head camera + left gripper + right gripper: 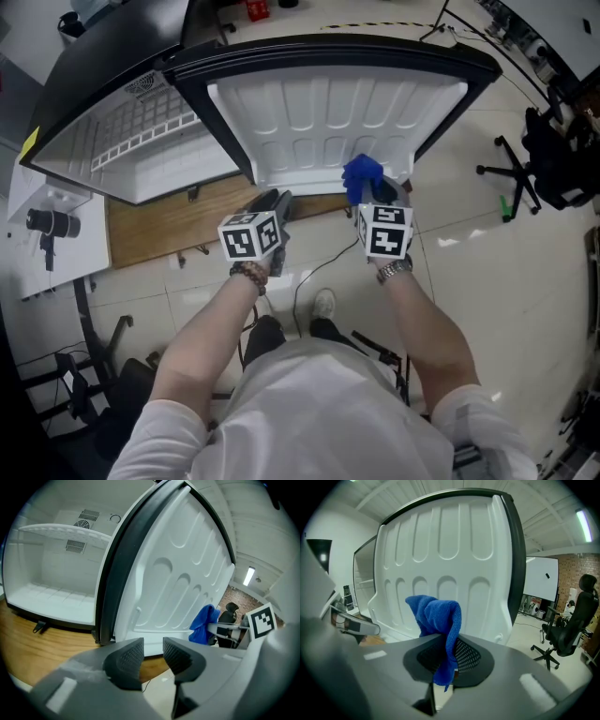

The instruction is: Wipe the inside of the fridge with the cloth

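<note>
White fridge door point(328, 112) ahead, left gripper point(152, 652) fingers apart, right gripper point(445, 656) fingers clamped on blue cloth point(436, 616).

No readable text, coded square markers point(385, 231) on left tool point(152, 656), right tool point(447, 656)

The right gripper point(446, 660) pinches a blue terry cloth point(439, 620) before the fridge's open white ribbed plastic door point(445, 564); a black office chair point(567, 630) stands at right.
</note>
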